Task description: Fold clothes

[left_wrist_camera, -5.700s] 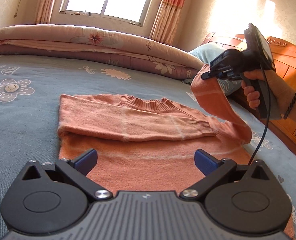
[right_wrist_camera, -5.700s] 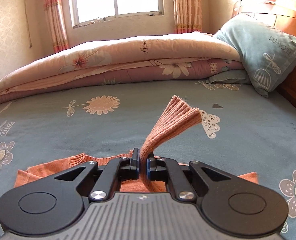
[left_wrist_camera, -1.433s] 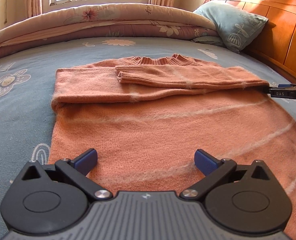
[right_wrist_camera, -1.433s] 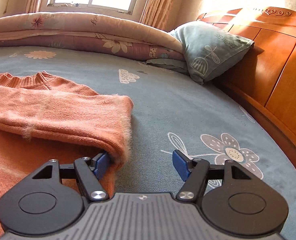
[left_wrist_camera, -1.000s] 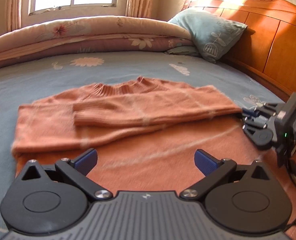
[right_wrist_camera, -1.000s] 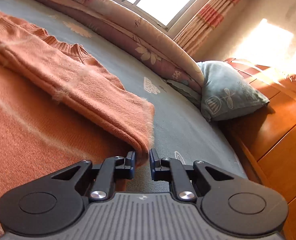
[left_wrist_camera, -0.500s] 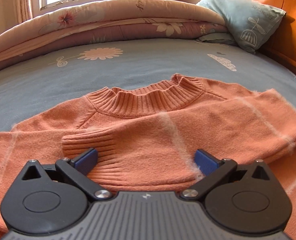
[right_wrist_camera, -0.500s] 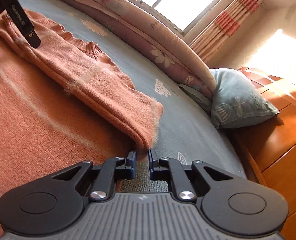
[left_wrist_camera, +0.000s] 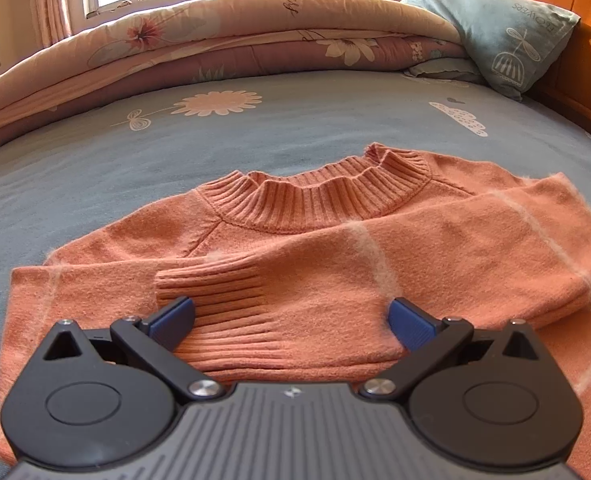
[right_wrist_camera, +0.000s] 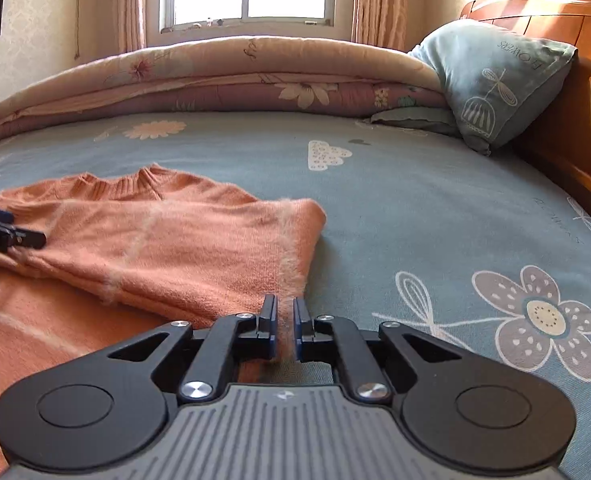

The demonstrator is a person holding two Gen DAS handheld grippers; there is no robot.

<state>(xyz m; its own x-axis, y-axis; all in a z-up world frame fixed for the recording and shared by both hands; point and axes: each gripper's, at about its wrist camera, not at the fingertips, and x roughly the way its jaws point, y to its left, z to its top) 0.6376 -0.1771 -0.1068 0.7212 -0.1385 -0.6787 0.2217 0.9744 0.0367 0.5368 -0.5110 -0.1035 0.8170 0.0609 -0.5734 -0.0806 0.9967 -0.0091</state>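
An orange knit sweater (left_wrist_camera: 335, 264) lies flat on the bed, ribbed collar (left_wrist_camera: 319, 196) at the far side and both sleeves folded across the chest. My left gripper (left_wrist_camera: 291, 320) is open, low over the ribbed cuff (left_wrist_camera: 215, 292) of the top sleeve, with its blue pads (left_wrist_camera: 173, 318) on either side of the cuff. In the right wrist view the sweater (right_wrist_camera: 167, 248) lies to the left, and the left gripper's fingers (right_wrist_camera: 11, 236) show at the far left edge. My right gripper (right_wrist_camera: 284, 328) is closing on the sweater's fuzzy right side edge, with orange knit between its jaws.
The grey-blue flowered bedsheet (right_wrist_camera: 435, 216) stretches to the right of the sweater. A rolled floral quilt (left_wrist_camera: 235, 44) lies along the far side under the window. A blue pillow (right_wrist_camera: 499, 80) leans on the wooden headboard (right_wrist_camera: 575, 92) at the right.
My left gripper has moved in toward the collar and now stands over the sleeve cuff, still open. My right gripper shut on the sweater's side edge and has rolled level.
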